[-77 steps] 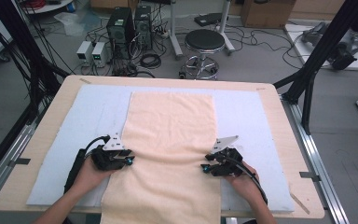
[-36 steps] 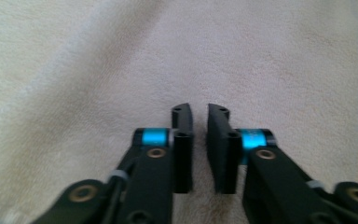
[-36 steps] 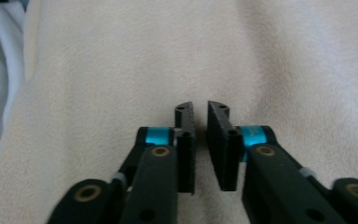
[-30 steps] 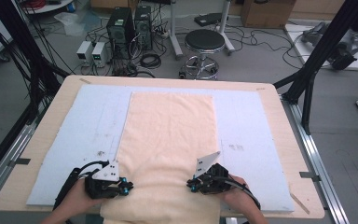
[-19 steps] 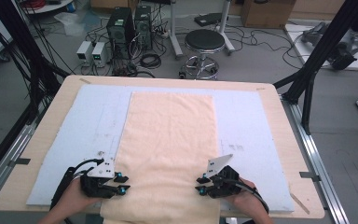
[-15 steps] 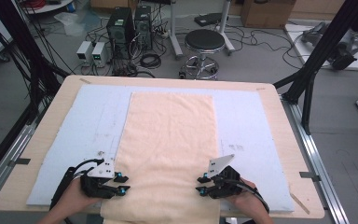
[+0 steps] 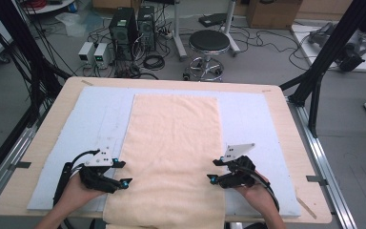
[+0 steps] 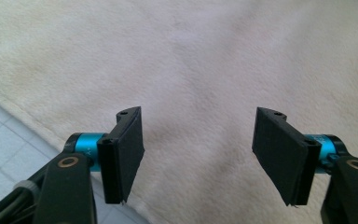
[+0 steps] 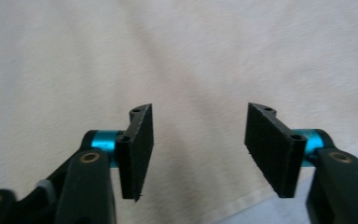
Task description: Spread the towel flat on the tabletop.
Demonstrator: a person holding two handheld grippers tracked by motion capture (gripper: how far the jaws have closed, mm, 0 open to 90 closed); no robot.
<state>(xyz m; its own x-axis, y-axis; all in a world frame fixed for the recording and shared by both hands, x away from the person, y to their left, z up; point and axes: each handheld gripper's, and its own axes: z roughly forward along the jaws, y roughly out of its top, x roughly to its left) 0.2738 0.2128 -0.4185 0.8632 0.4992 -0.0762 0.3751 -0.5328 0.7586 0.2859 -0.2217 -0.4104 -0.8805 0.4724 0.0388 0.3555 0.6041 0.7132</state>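
Pale blue mat (image 7: 259,124), flat cream towel (image 7: 171,143), faintly creased

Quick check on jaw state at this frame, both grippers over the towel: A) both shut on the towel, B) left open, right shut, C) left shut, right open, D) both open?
D: both gripper views show a wide gap between the black jaws of the left gripper and right gripper, with the towel lying flat and ungripped beneath.

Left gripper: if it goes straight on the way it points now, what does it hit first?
Probably the cream towel. The left gripper is open, over the towel's edge, pointing across the cloth with nothing else ahead. How high it sits above the towel is unclear.
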